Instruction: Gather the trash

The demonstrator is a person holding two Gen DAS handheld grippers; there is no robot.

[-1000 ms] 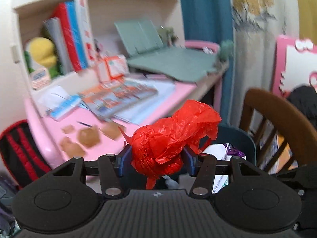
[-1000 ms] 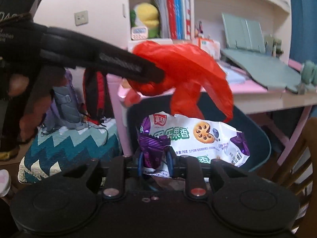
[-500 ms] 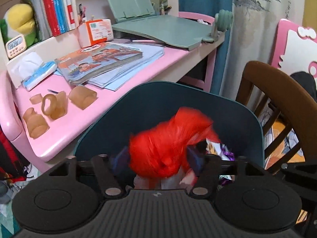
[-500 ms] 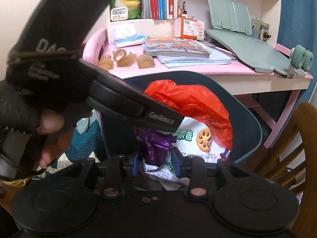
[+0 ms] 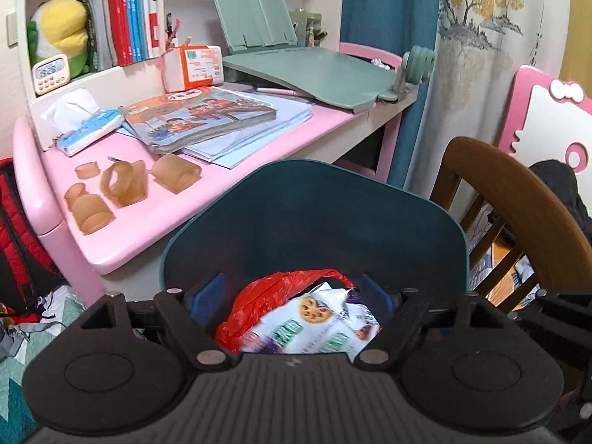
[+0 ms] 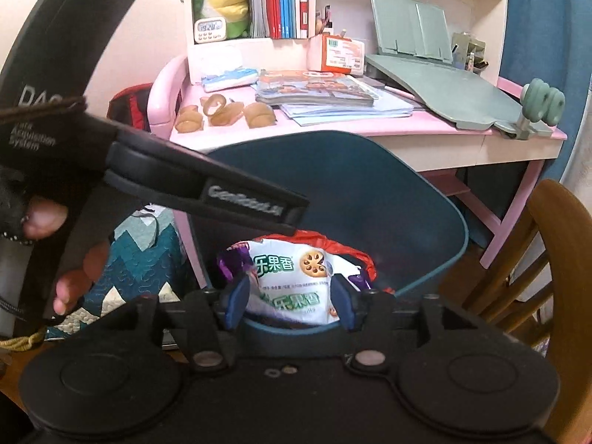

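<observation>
fingers point(image 5: 207, 296) apart; crinkly red bag point(image 5: 255, 307) binned.

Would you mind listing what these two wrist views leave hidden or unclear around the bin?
- Bottom of the teal bin: hidden in both views by the gripper bodies and by the trash.
- Red plastic bag: mostly covered by the snack wrapper in the right wrist view.
- Lower snack wrapper: blurred in the left wrist view.
- Left gripper: its fingertips are out of sight in the right wrist view.

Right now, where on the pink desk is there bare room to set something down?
Bare pink desk runs along the near edge, between the tan tape rolls and the bin. Further back it is crowded with books, a tissue pack and the green stand.
</observation>
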